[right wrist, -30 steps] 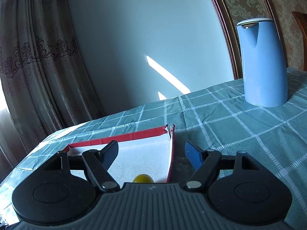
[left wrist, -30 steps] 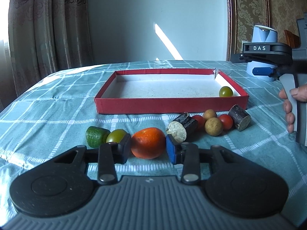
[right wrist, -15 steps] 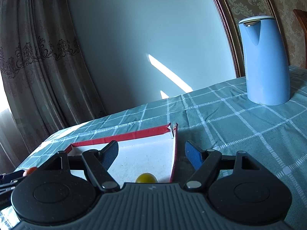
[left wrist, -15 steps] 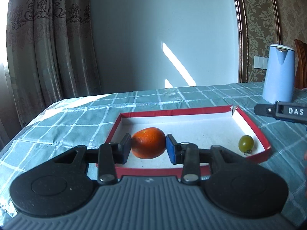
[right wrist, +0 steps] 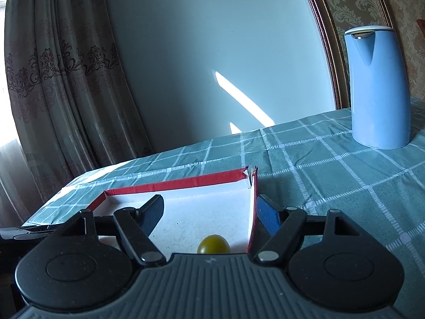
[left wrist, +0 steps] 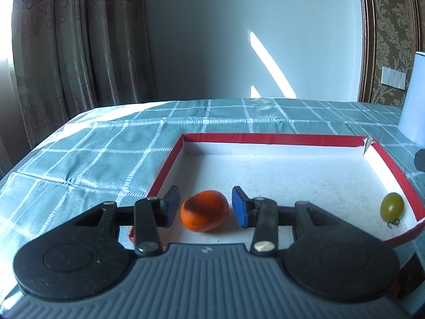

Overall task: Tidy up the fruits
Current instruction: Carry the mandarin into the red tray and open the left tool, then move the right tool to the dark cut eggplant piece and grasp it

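With the red tray (left wrist: 279,138) taken as landmark on the checked tablecloth (left wrist: 106,143), the step in hand reads as release of a fruit into it. Blue kettle (right wrist: 377,90) stands well beyond the tray's far right corner. Left gripper (left wrist: 203,211): jaws have just been opening, pads now clear of the orange fruit (left wrist: 204,214), which lies between them on the tray floor near the front left corner. Right gripper (right wrist: 208,214): jaws apart, nothing held, over the tray's right wall. Green fruit (left wrist: 392,209) sits by that wall. Next move, judged: withdraw left gripper straight back without nudging the orange.
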Demonstrator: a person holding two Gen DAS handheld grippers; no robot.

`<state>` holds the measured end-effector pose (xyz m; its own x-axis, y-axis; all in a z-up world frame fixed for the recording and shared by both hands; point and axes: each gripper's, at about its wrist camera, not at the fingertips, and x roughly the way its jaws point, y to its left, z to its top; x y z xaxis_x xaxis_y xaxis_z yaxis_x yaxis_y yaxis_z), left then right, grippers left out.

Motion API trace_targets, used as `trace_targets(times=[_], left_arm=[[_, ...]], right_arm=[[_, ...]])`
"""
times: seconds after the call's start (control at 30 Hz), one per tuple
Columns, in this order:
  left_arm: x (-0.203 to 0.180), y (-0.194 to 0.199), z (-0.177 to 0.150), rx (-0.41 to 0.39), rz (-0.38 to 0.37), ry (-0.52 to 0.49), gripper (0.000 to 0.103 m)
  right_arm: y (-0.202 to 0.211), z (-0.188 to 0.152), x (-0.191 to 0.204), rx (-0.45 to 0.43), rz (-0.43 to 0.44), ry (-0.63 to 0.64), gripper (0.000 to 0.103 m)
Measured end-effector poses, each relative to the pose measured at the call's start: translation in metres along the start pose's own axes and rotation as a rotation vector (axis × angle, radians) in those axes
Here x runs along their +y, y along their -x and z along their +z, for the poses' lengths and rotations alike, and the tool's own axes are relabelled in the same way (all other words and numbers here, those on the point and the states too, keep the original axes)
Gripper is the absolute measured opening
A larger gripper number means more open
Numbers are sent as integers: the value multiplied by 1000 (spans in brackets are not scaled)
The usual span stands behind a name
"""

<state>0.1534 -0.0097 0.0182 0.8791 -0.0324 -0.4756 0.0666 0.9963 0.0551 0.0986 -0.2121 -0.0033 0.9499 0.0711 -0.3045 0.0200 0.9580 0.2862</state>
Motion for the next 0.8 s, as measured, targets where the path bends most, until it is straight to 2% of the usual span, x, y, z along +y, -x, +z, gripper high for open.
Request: trace_targets(times=[0.07,0.2,0.27,0.37,0.5,0.57,0.7,0.8], left_arm=[[1,8,0,-18,2,3,55],[3,30,-5,-42,16,0,65],[5,47,-11,-64,16,-3,74],[9,73,-23,-99,10,-5,79],[19,101,-42,-123,4,23,81],[26,112,-54,-153,14,36,89],[38,135,-78,-273,11,26,100],[48,141,-82,-275,-15,60,103]], right_arm=[[0,0,0,1,-3,-2,77],[2,0,-1,-5,-7,-5,77],[3,0,0,-8,-6,-6,77],[4,-1,1,-11,-5,-5,77],[4,-1,1,-14,-8,-1,77],[5,-1,0,-14,-10,-3,77],[6,-2,0,-19,-15,-3,77],[8,-4,2,-13,-6,1,77]])
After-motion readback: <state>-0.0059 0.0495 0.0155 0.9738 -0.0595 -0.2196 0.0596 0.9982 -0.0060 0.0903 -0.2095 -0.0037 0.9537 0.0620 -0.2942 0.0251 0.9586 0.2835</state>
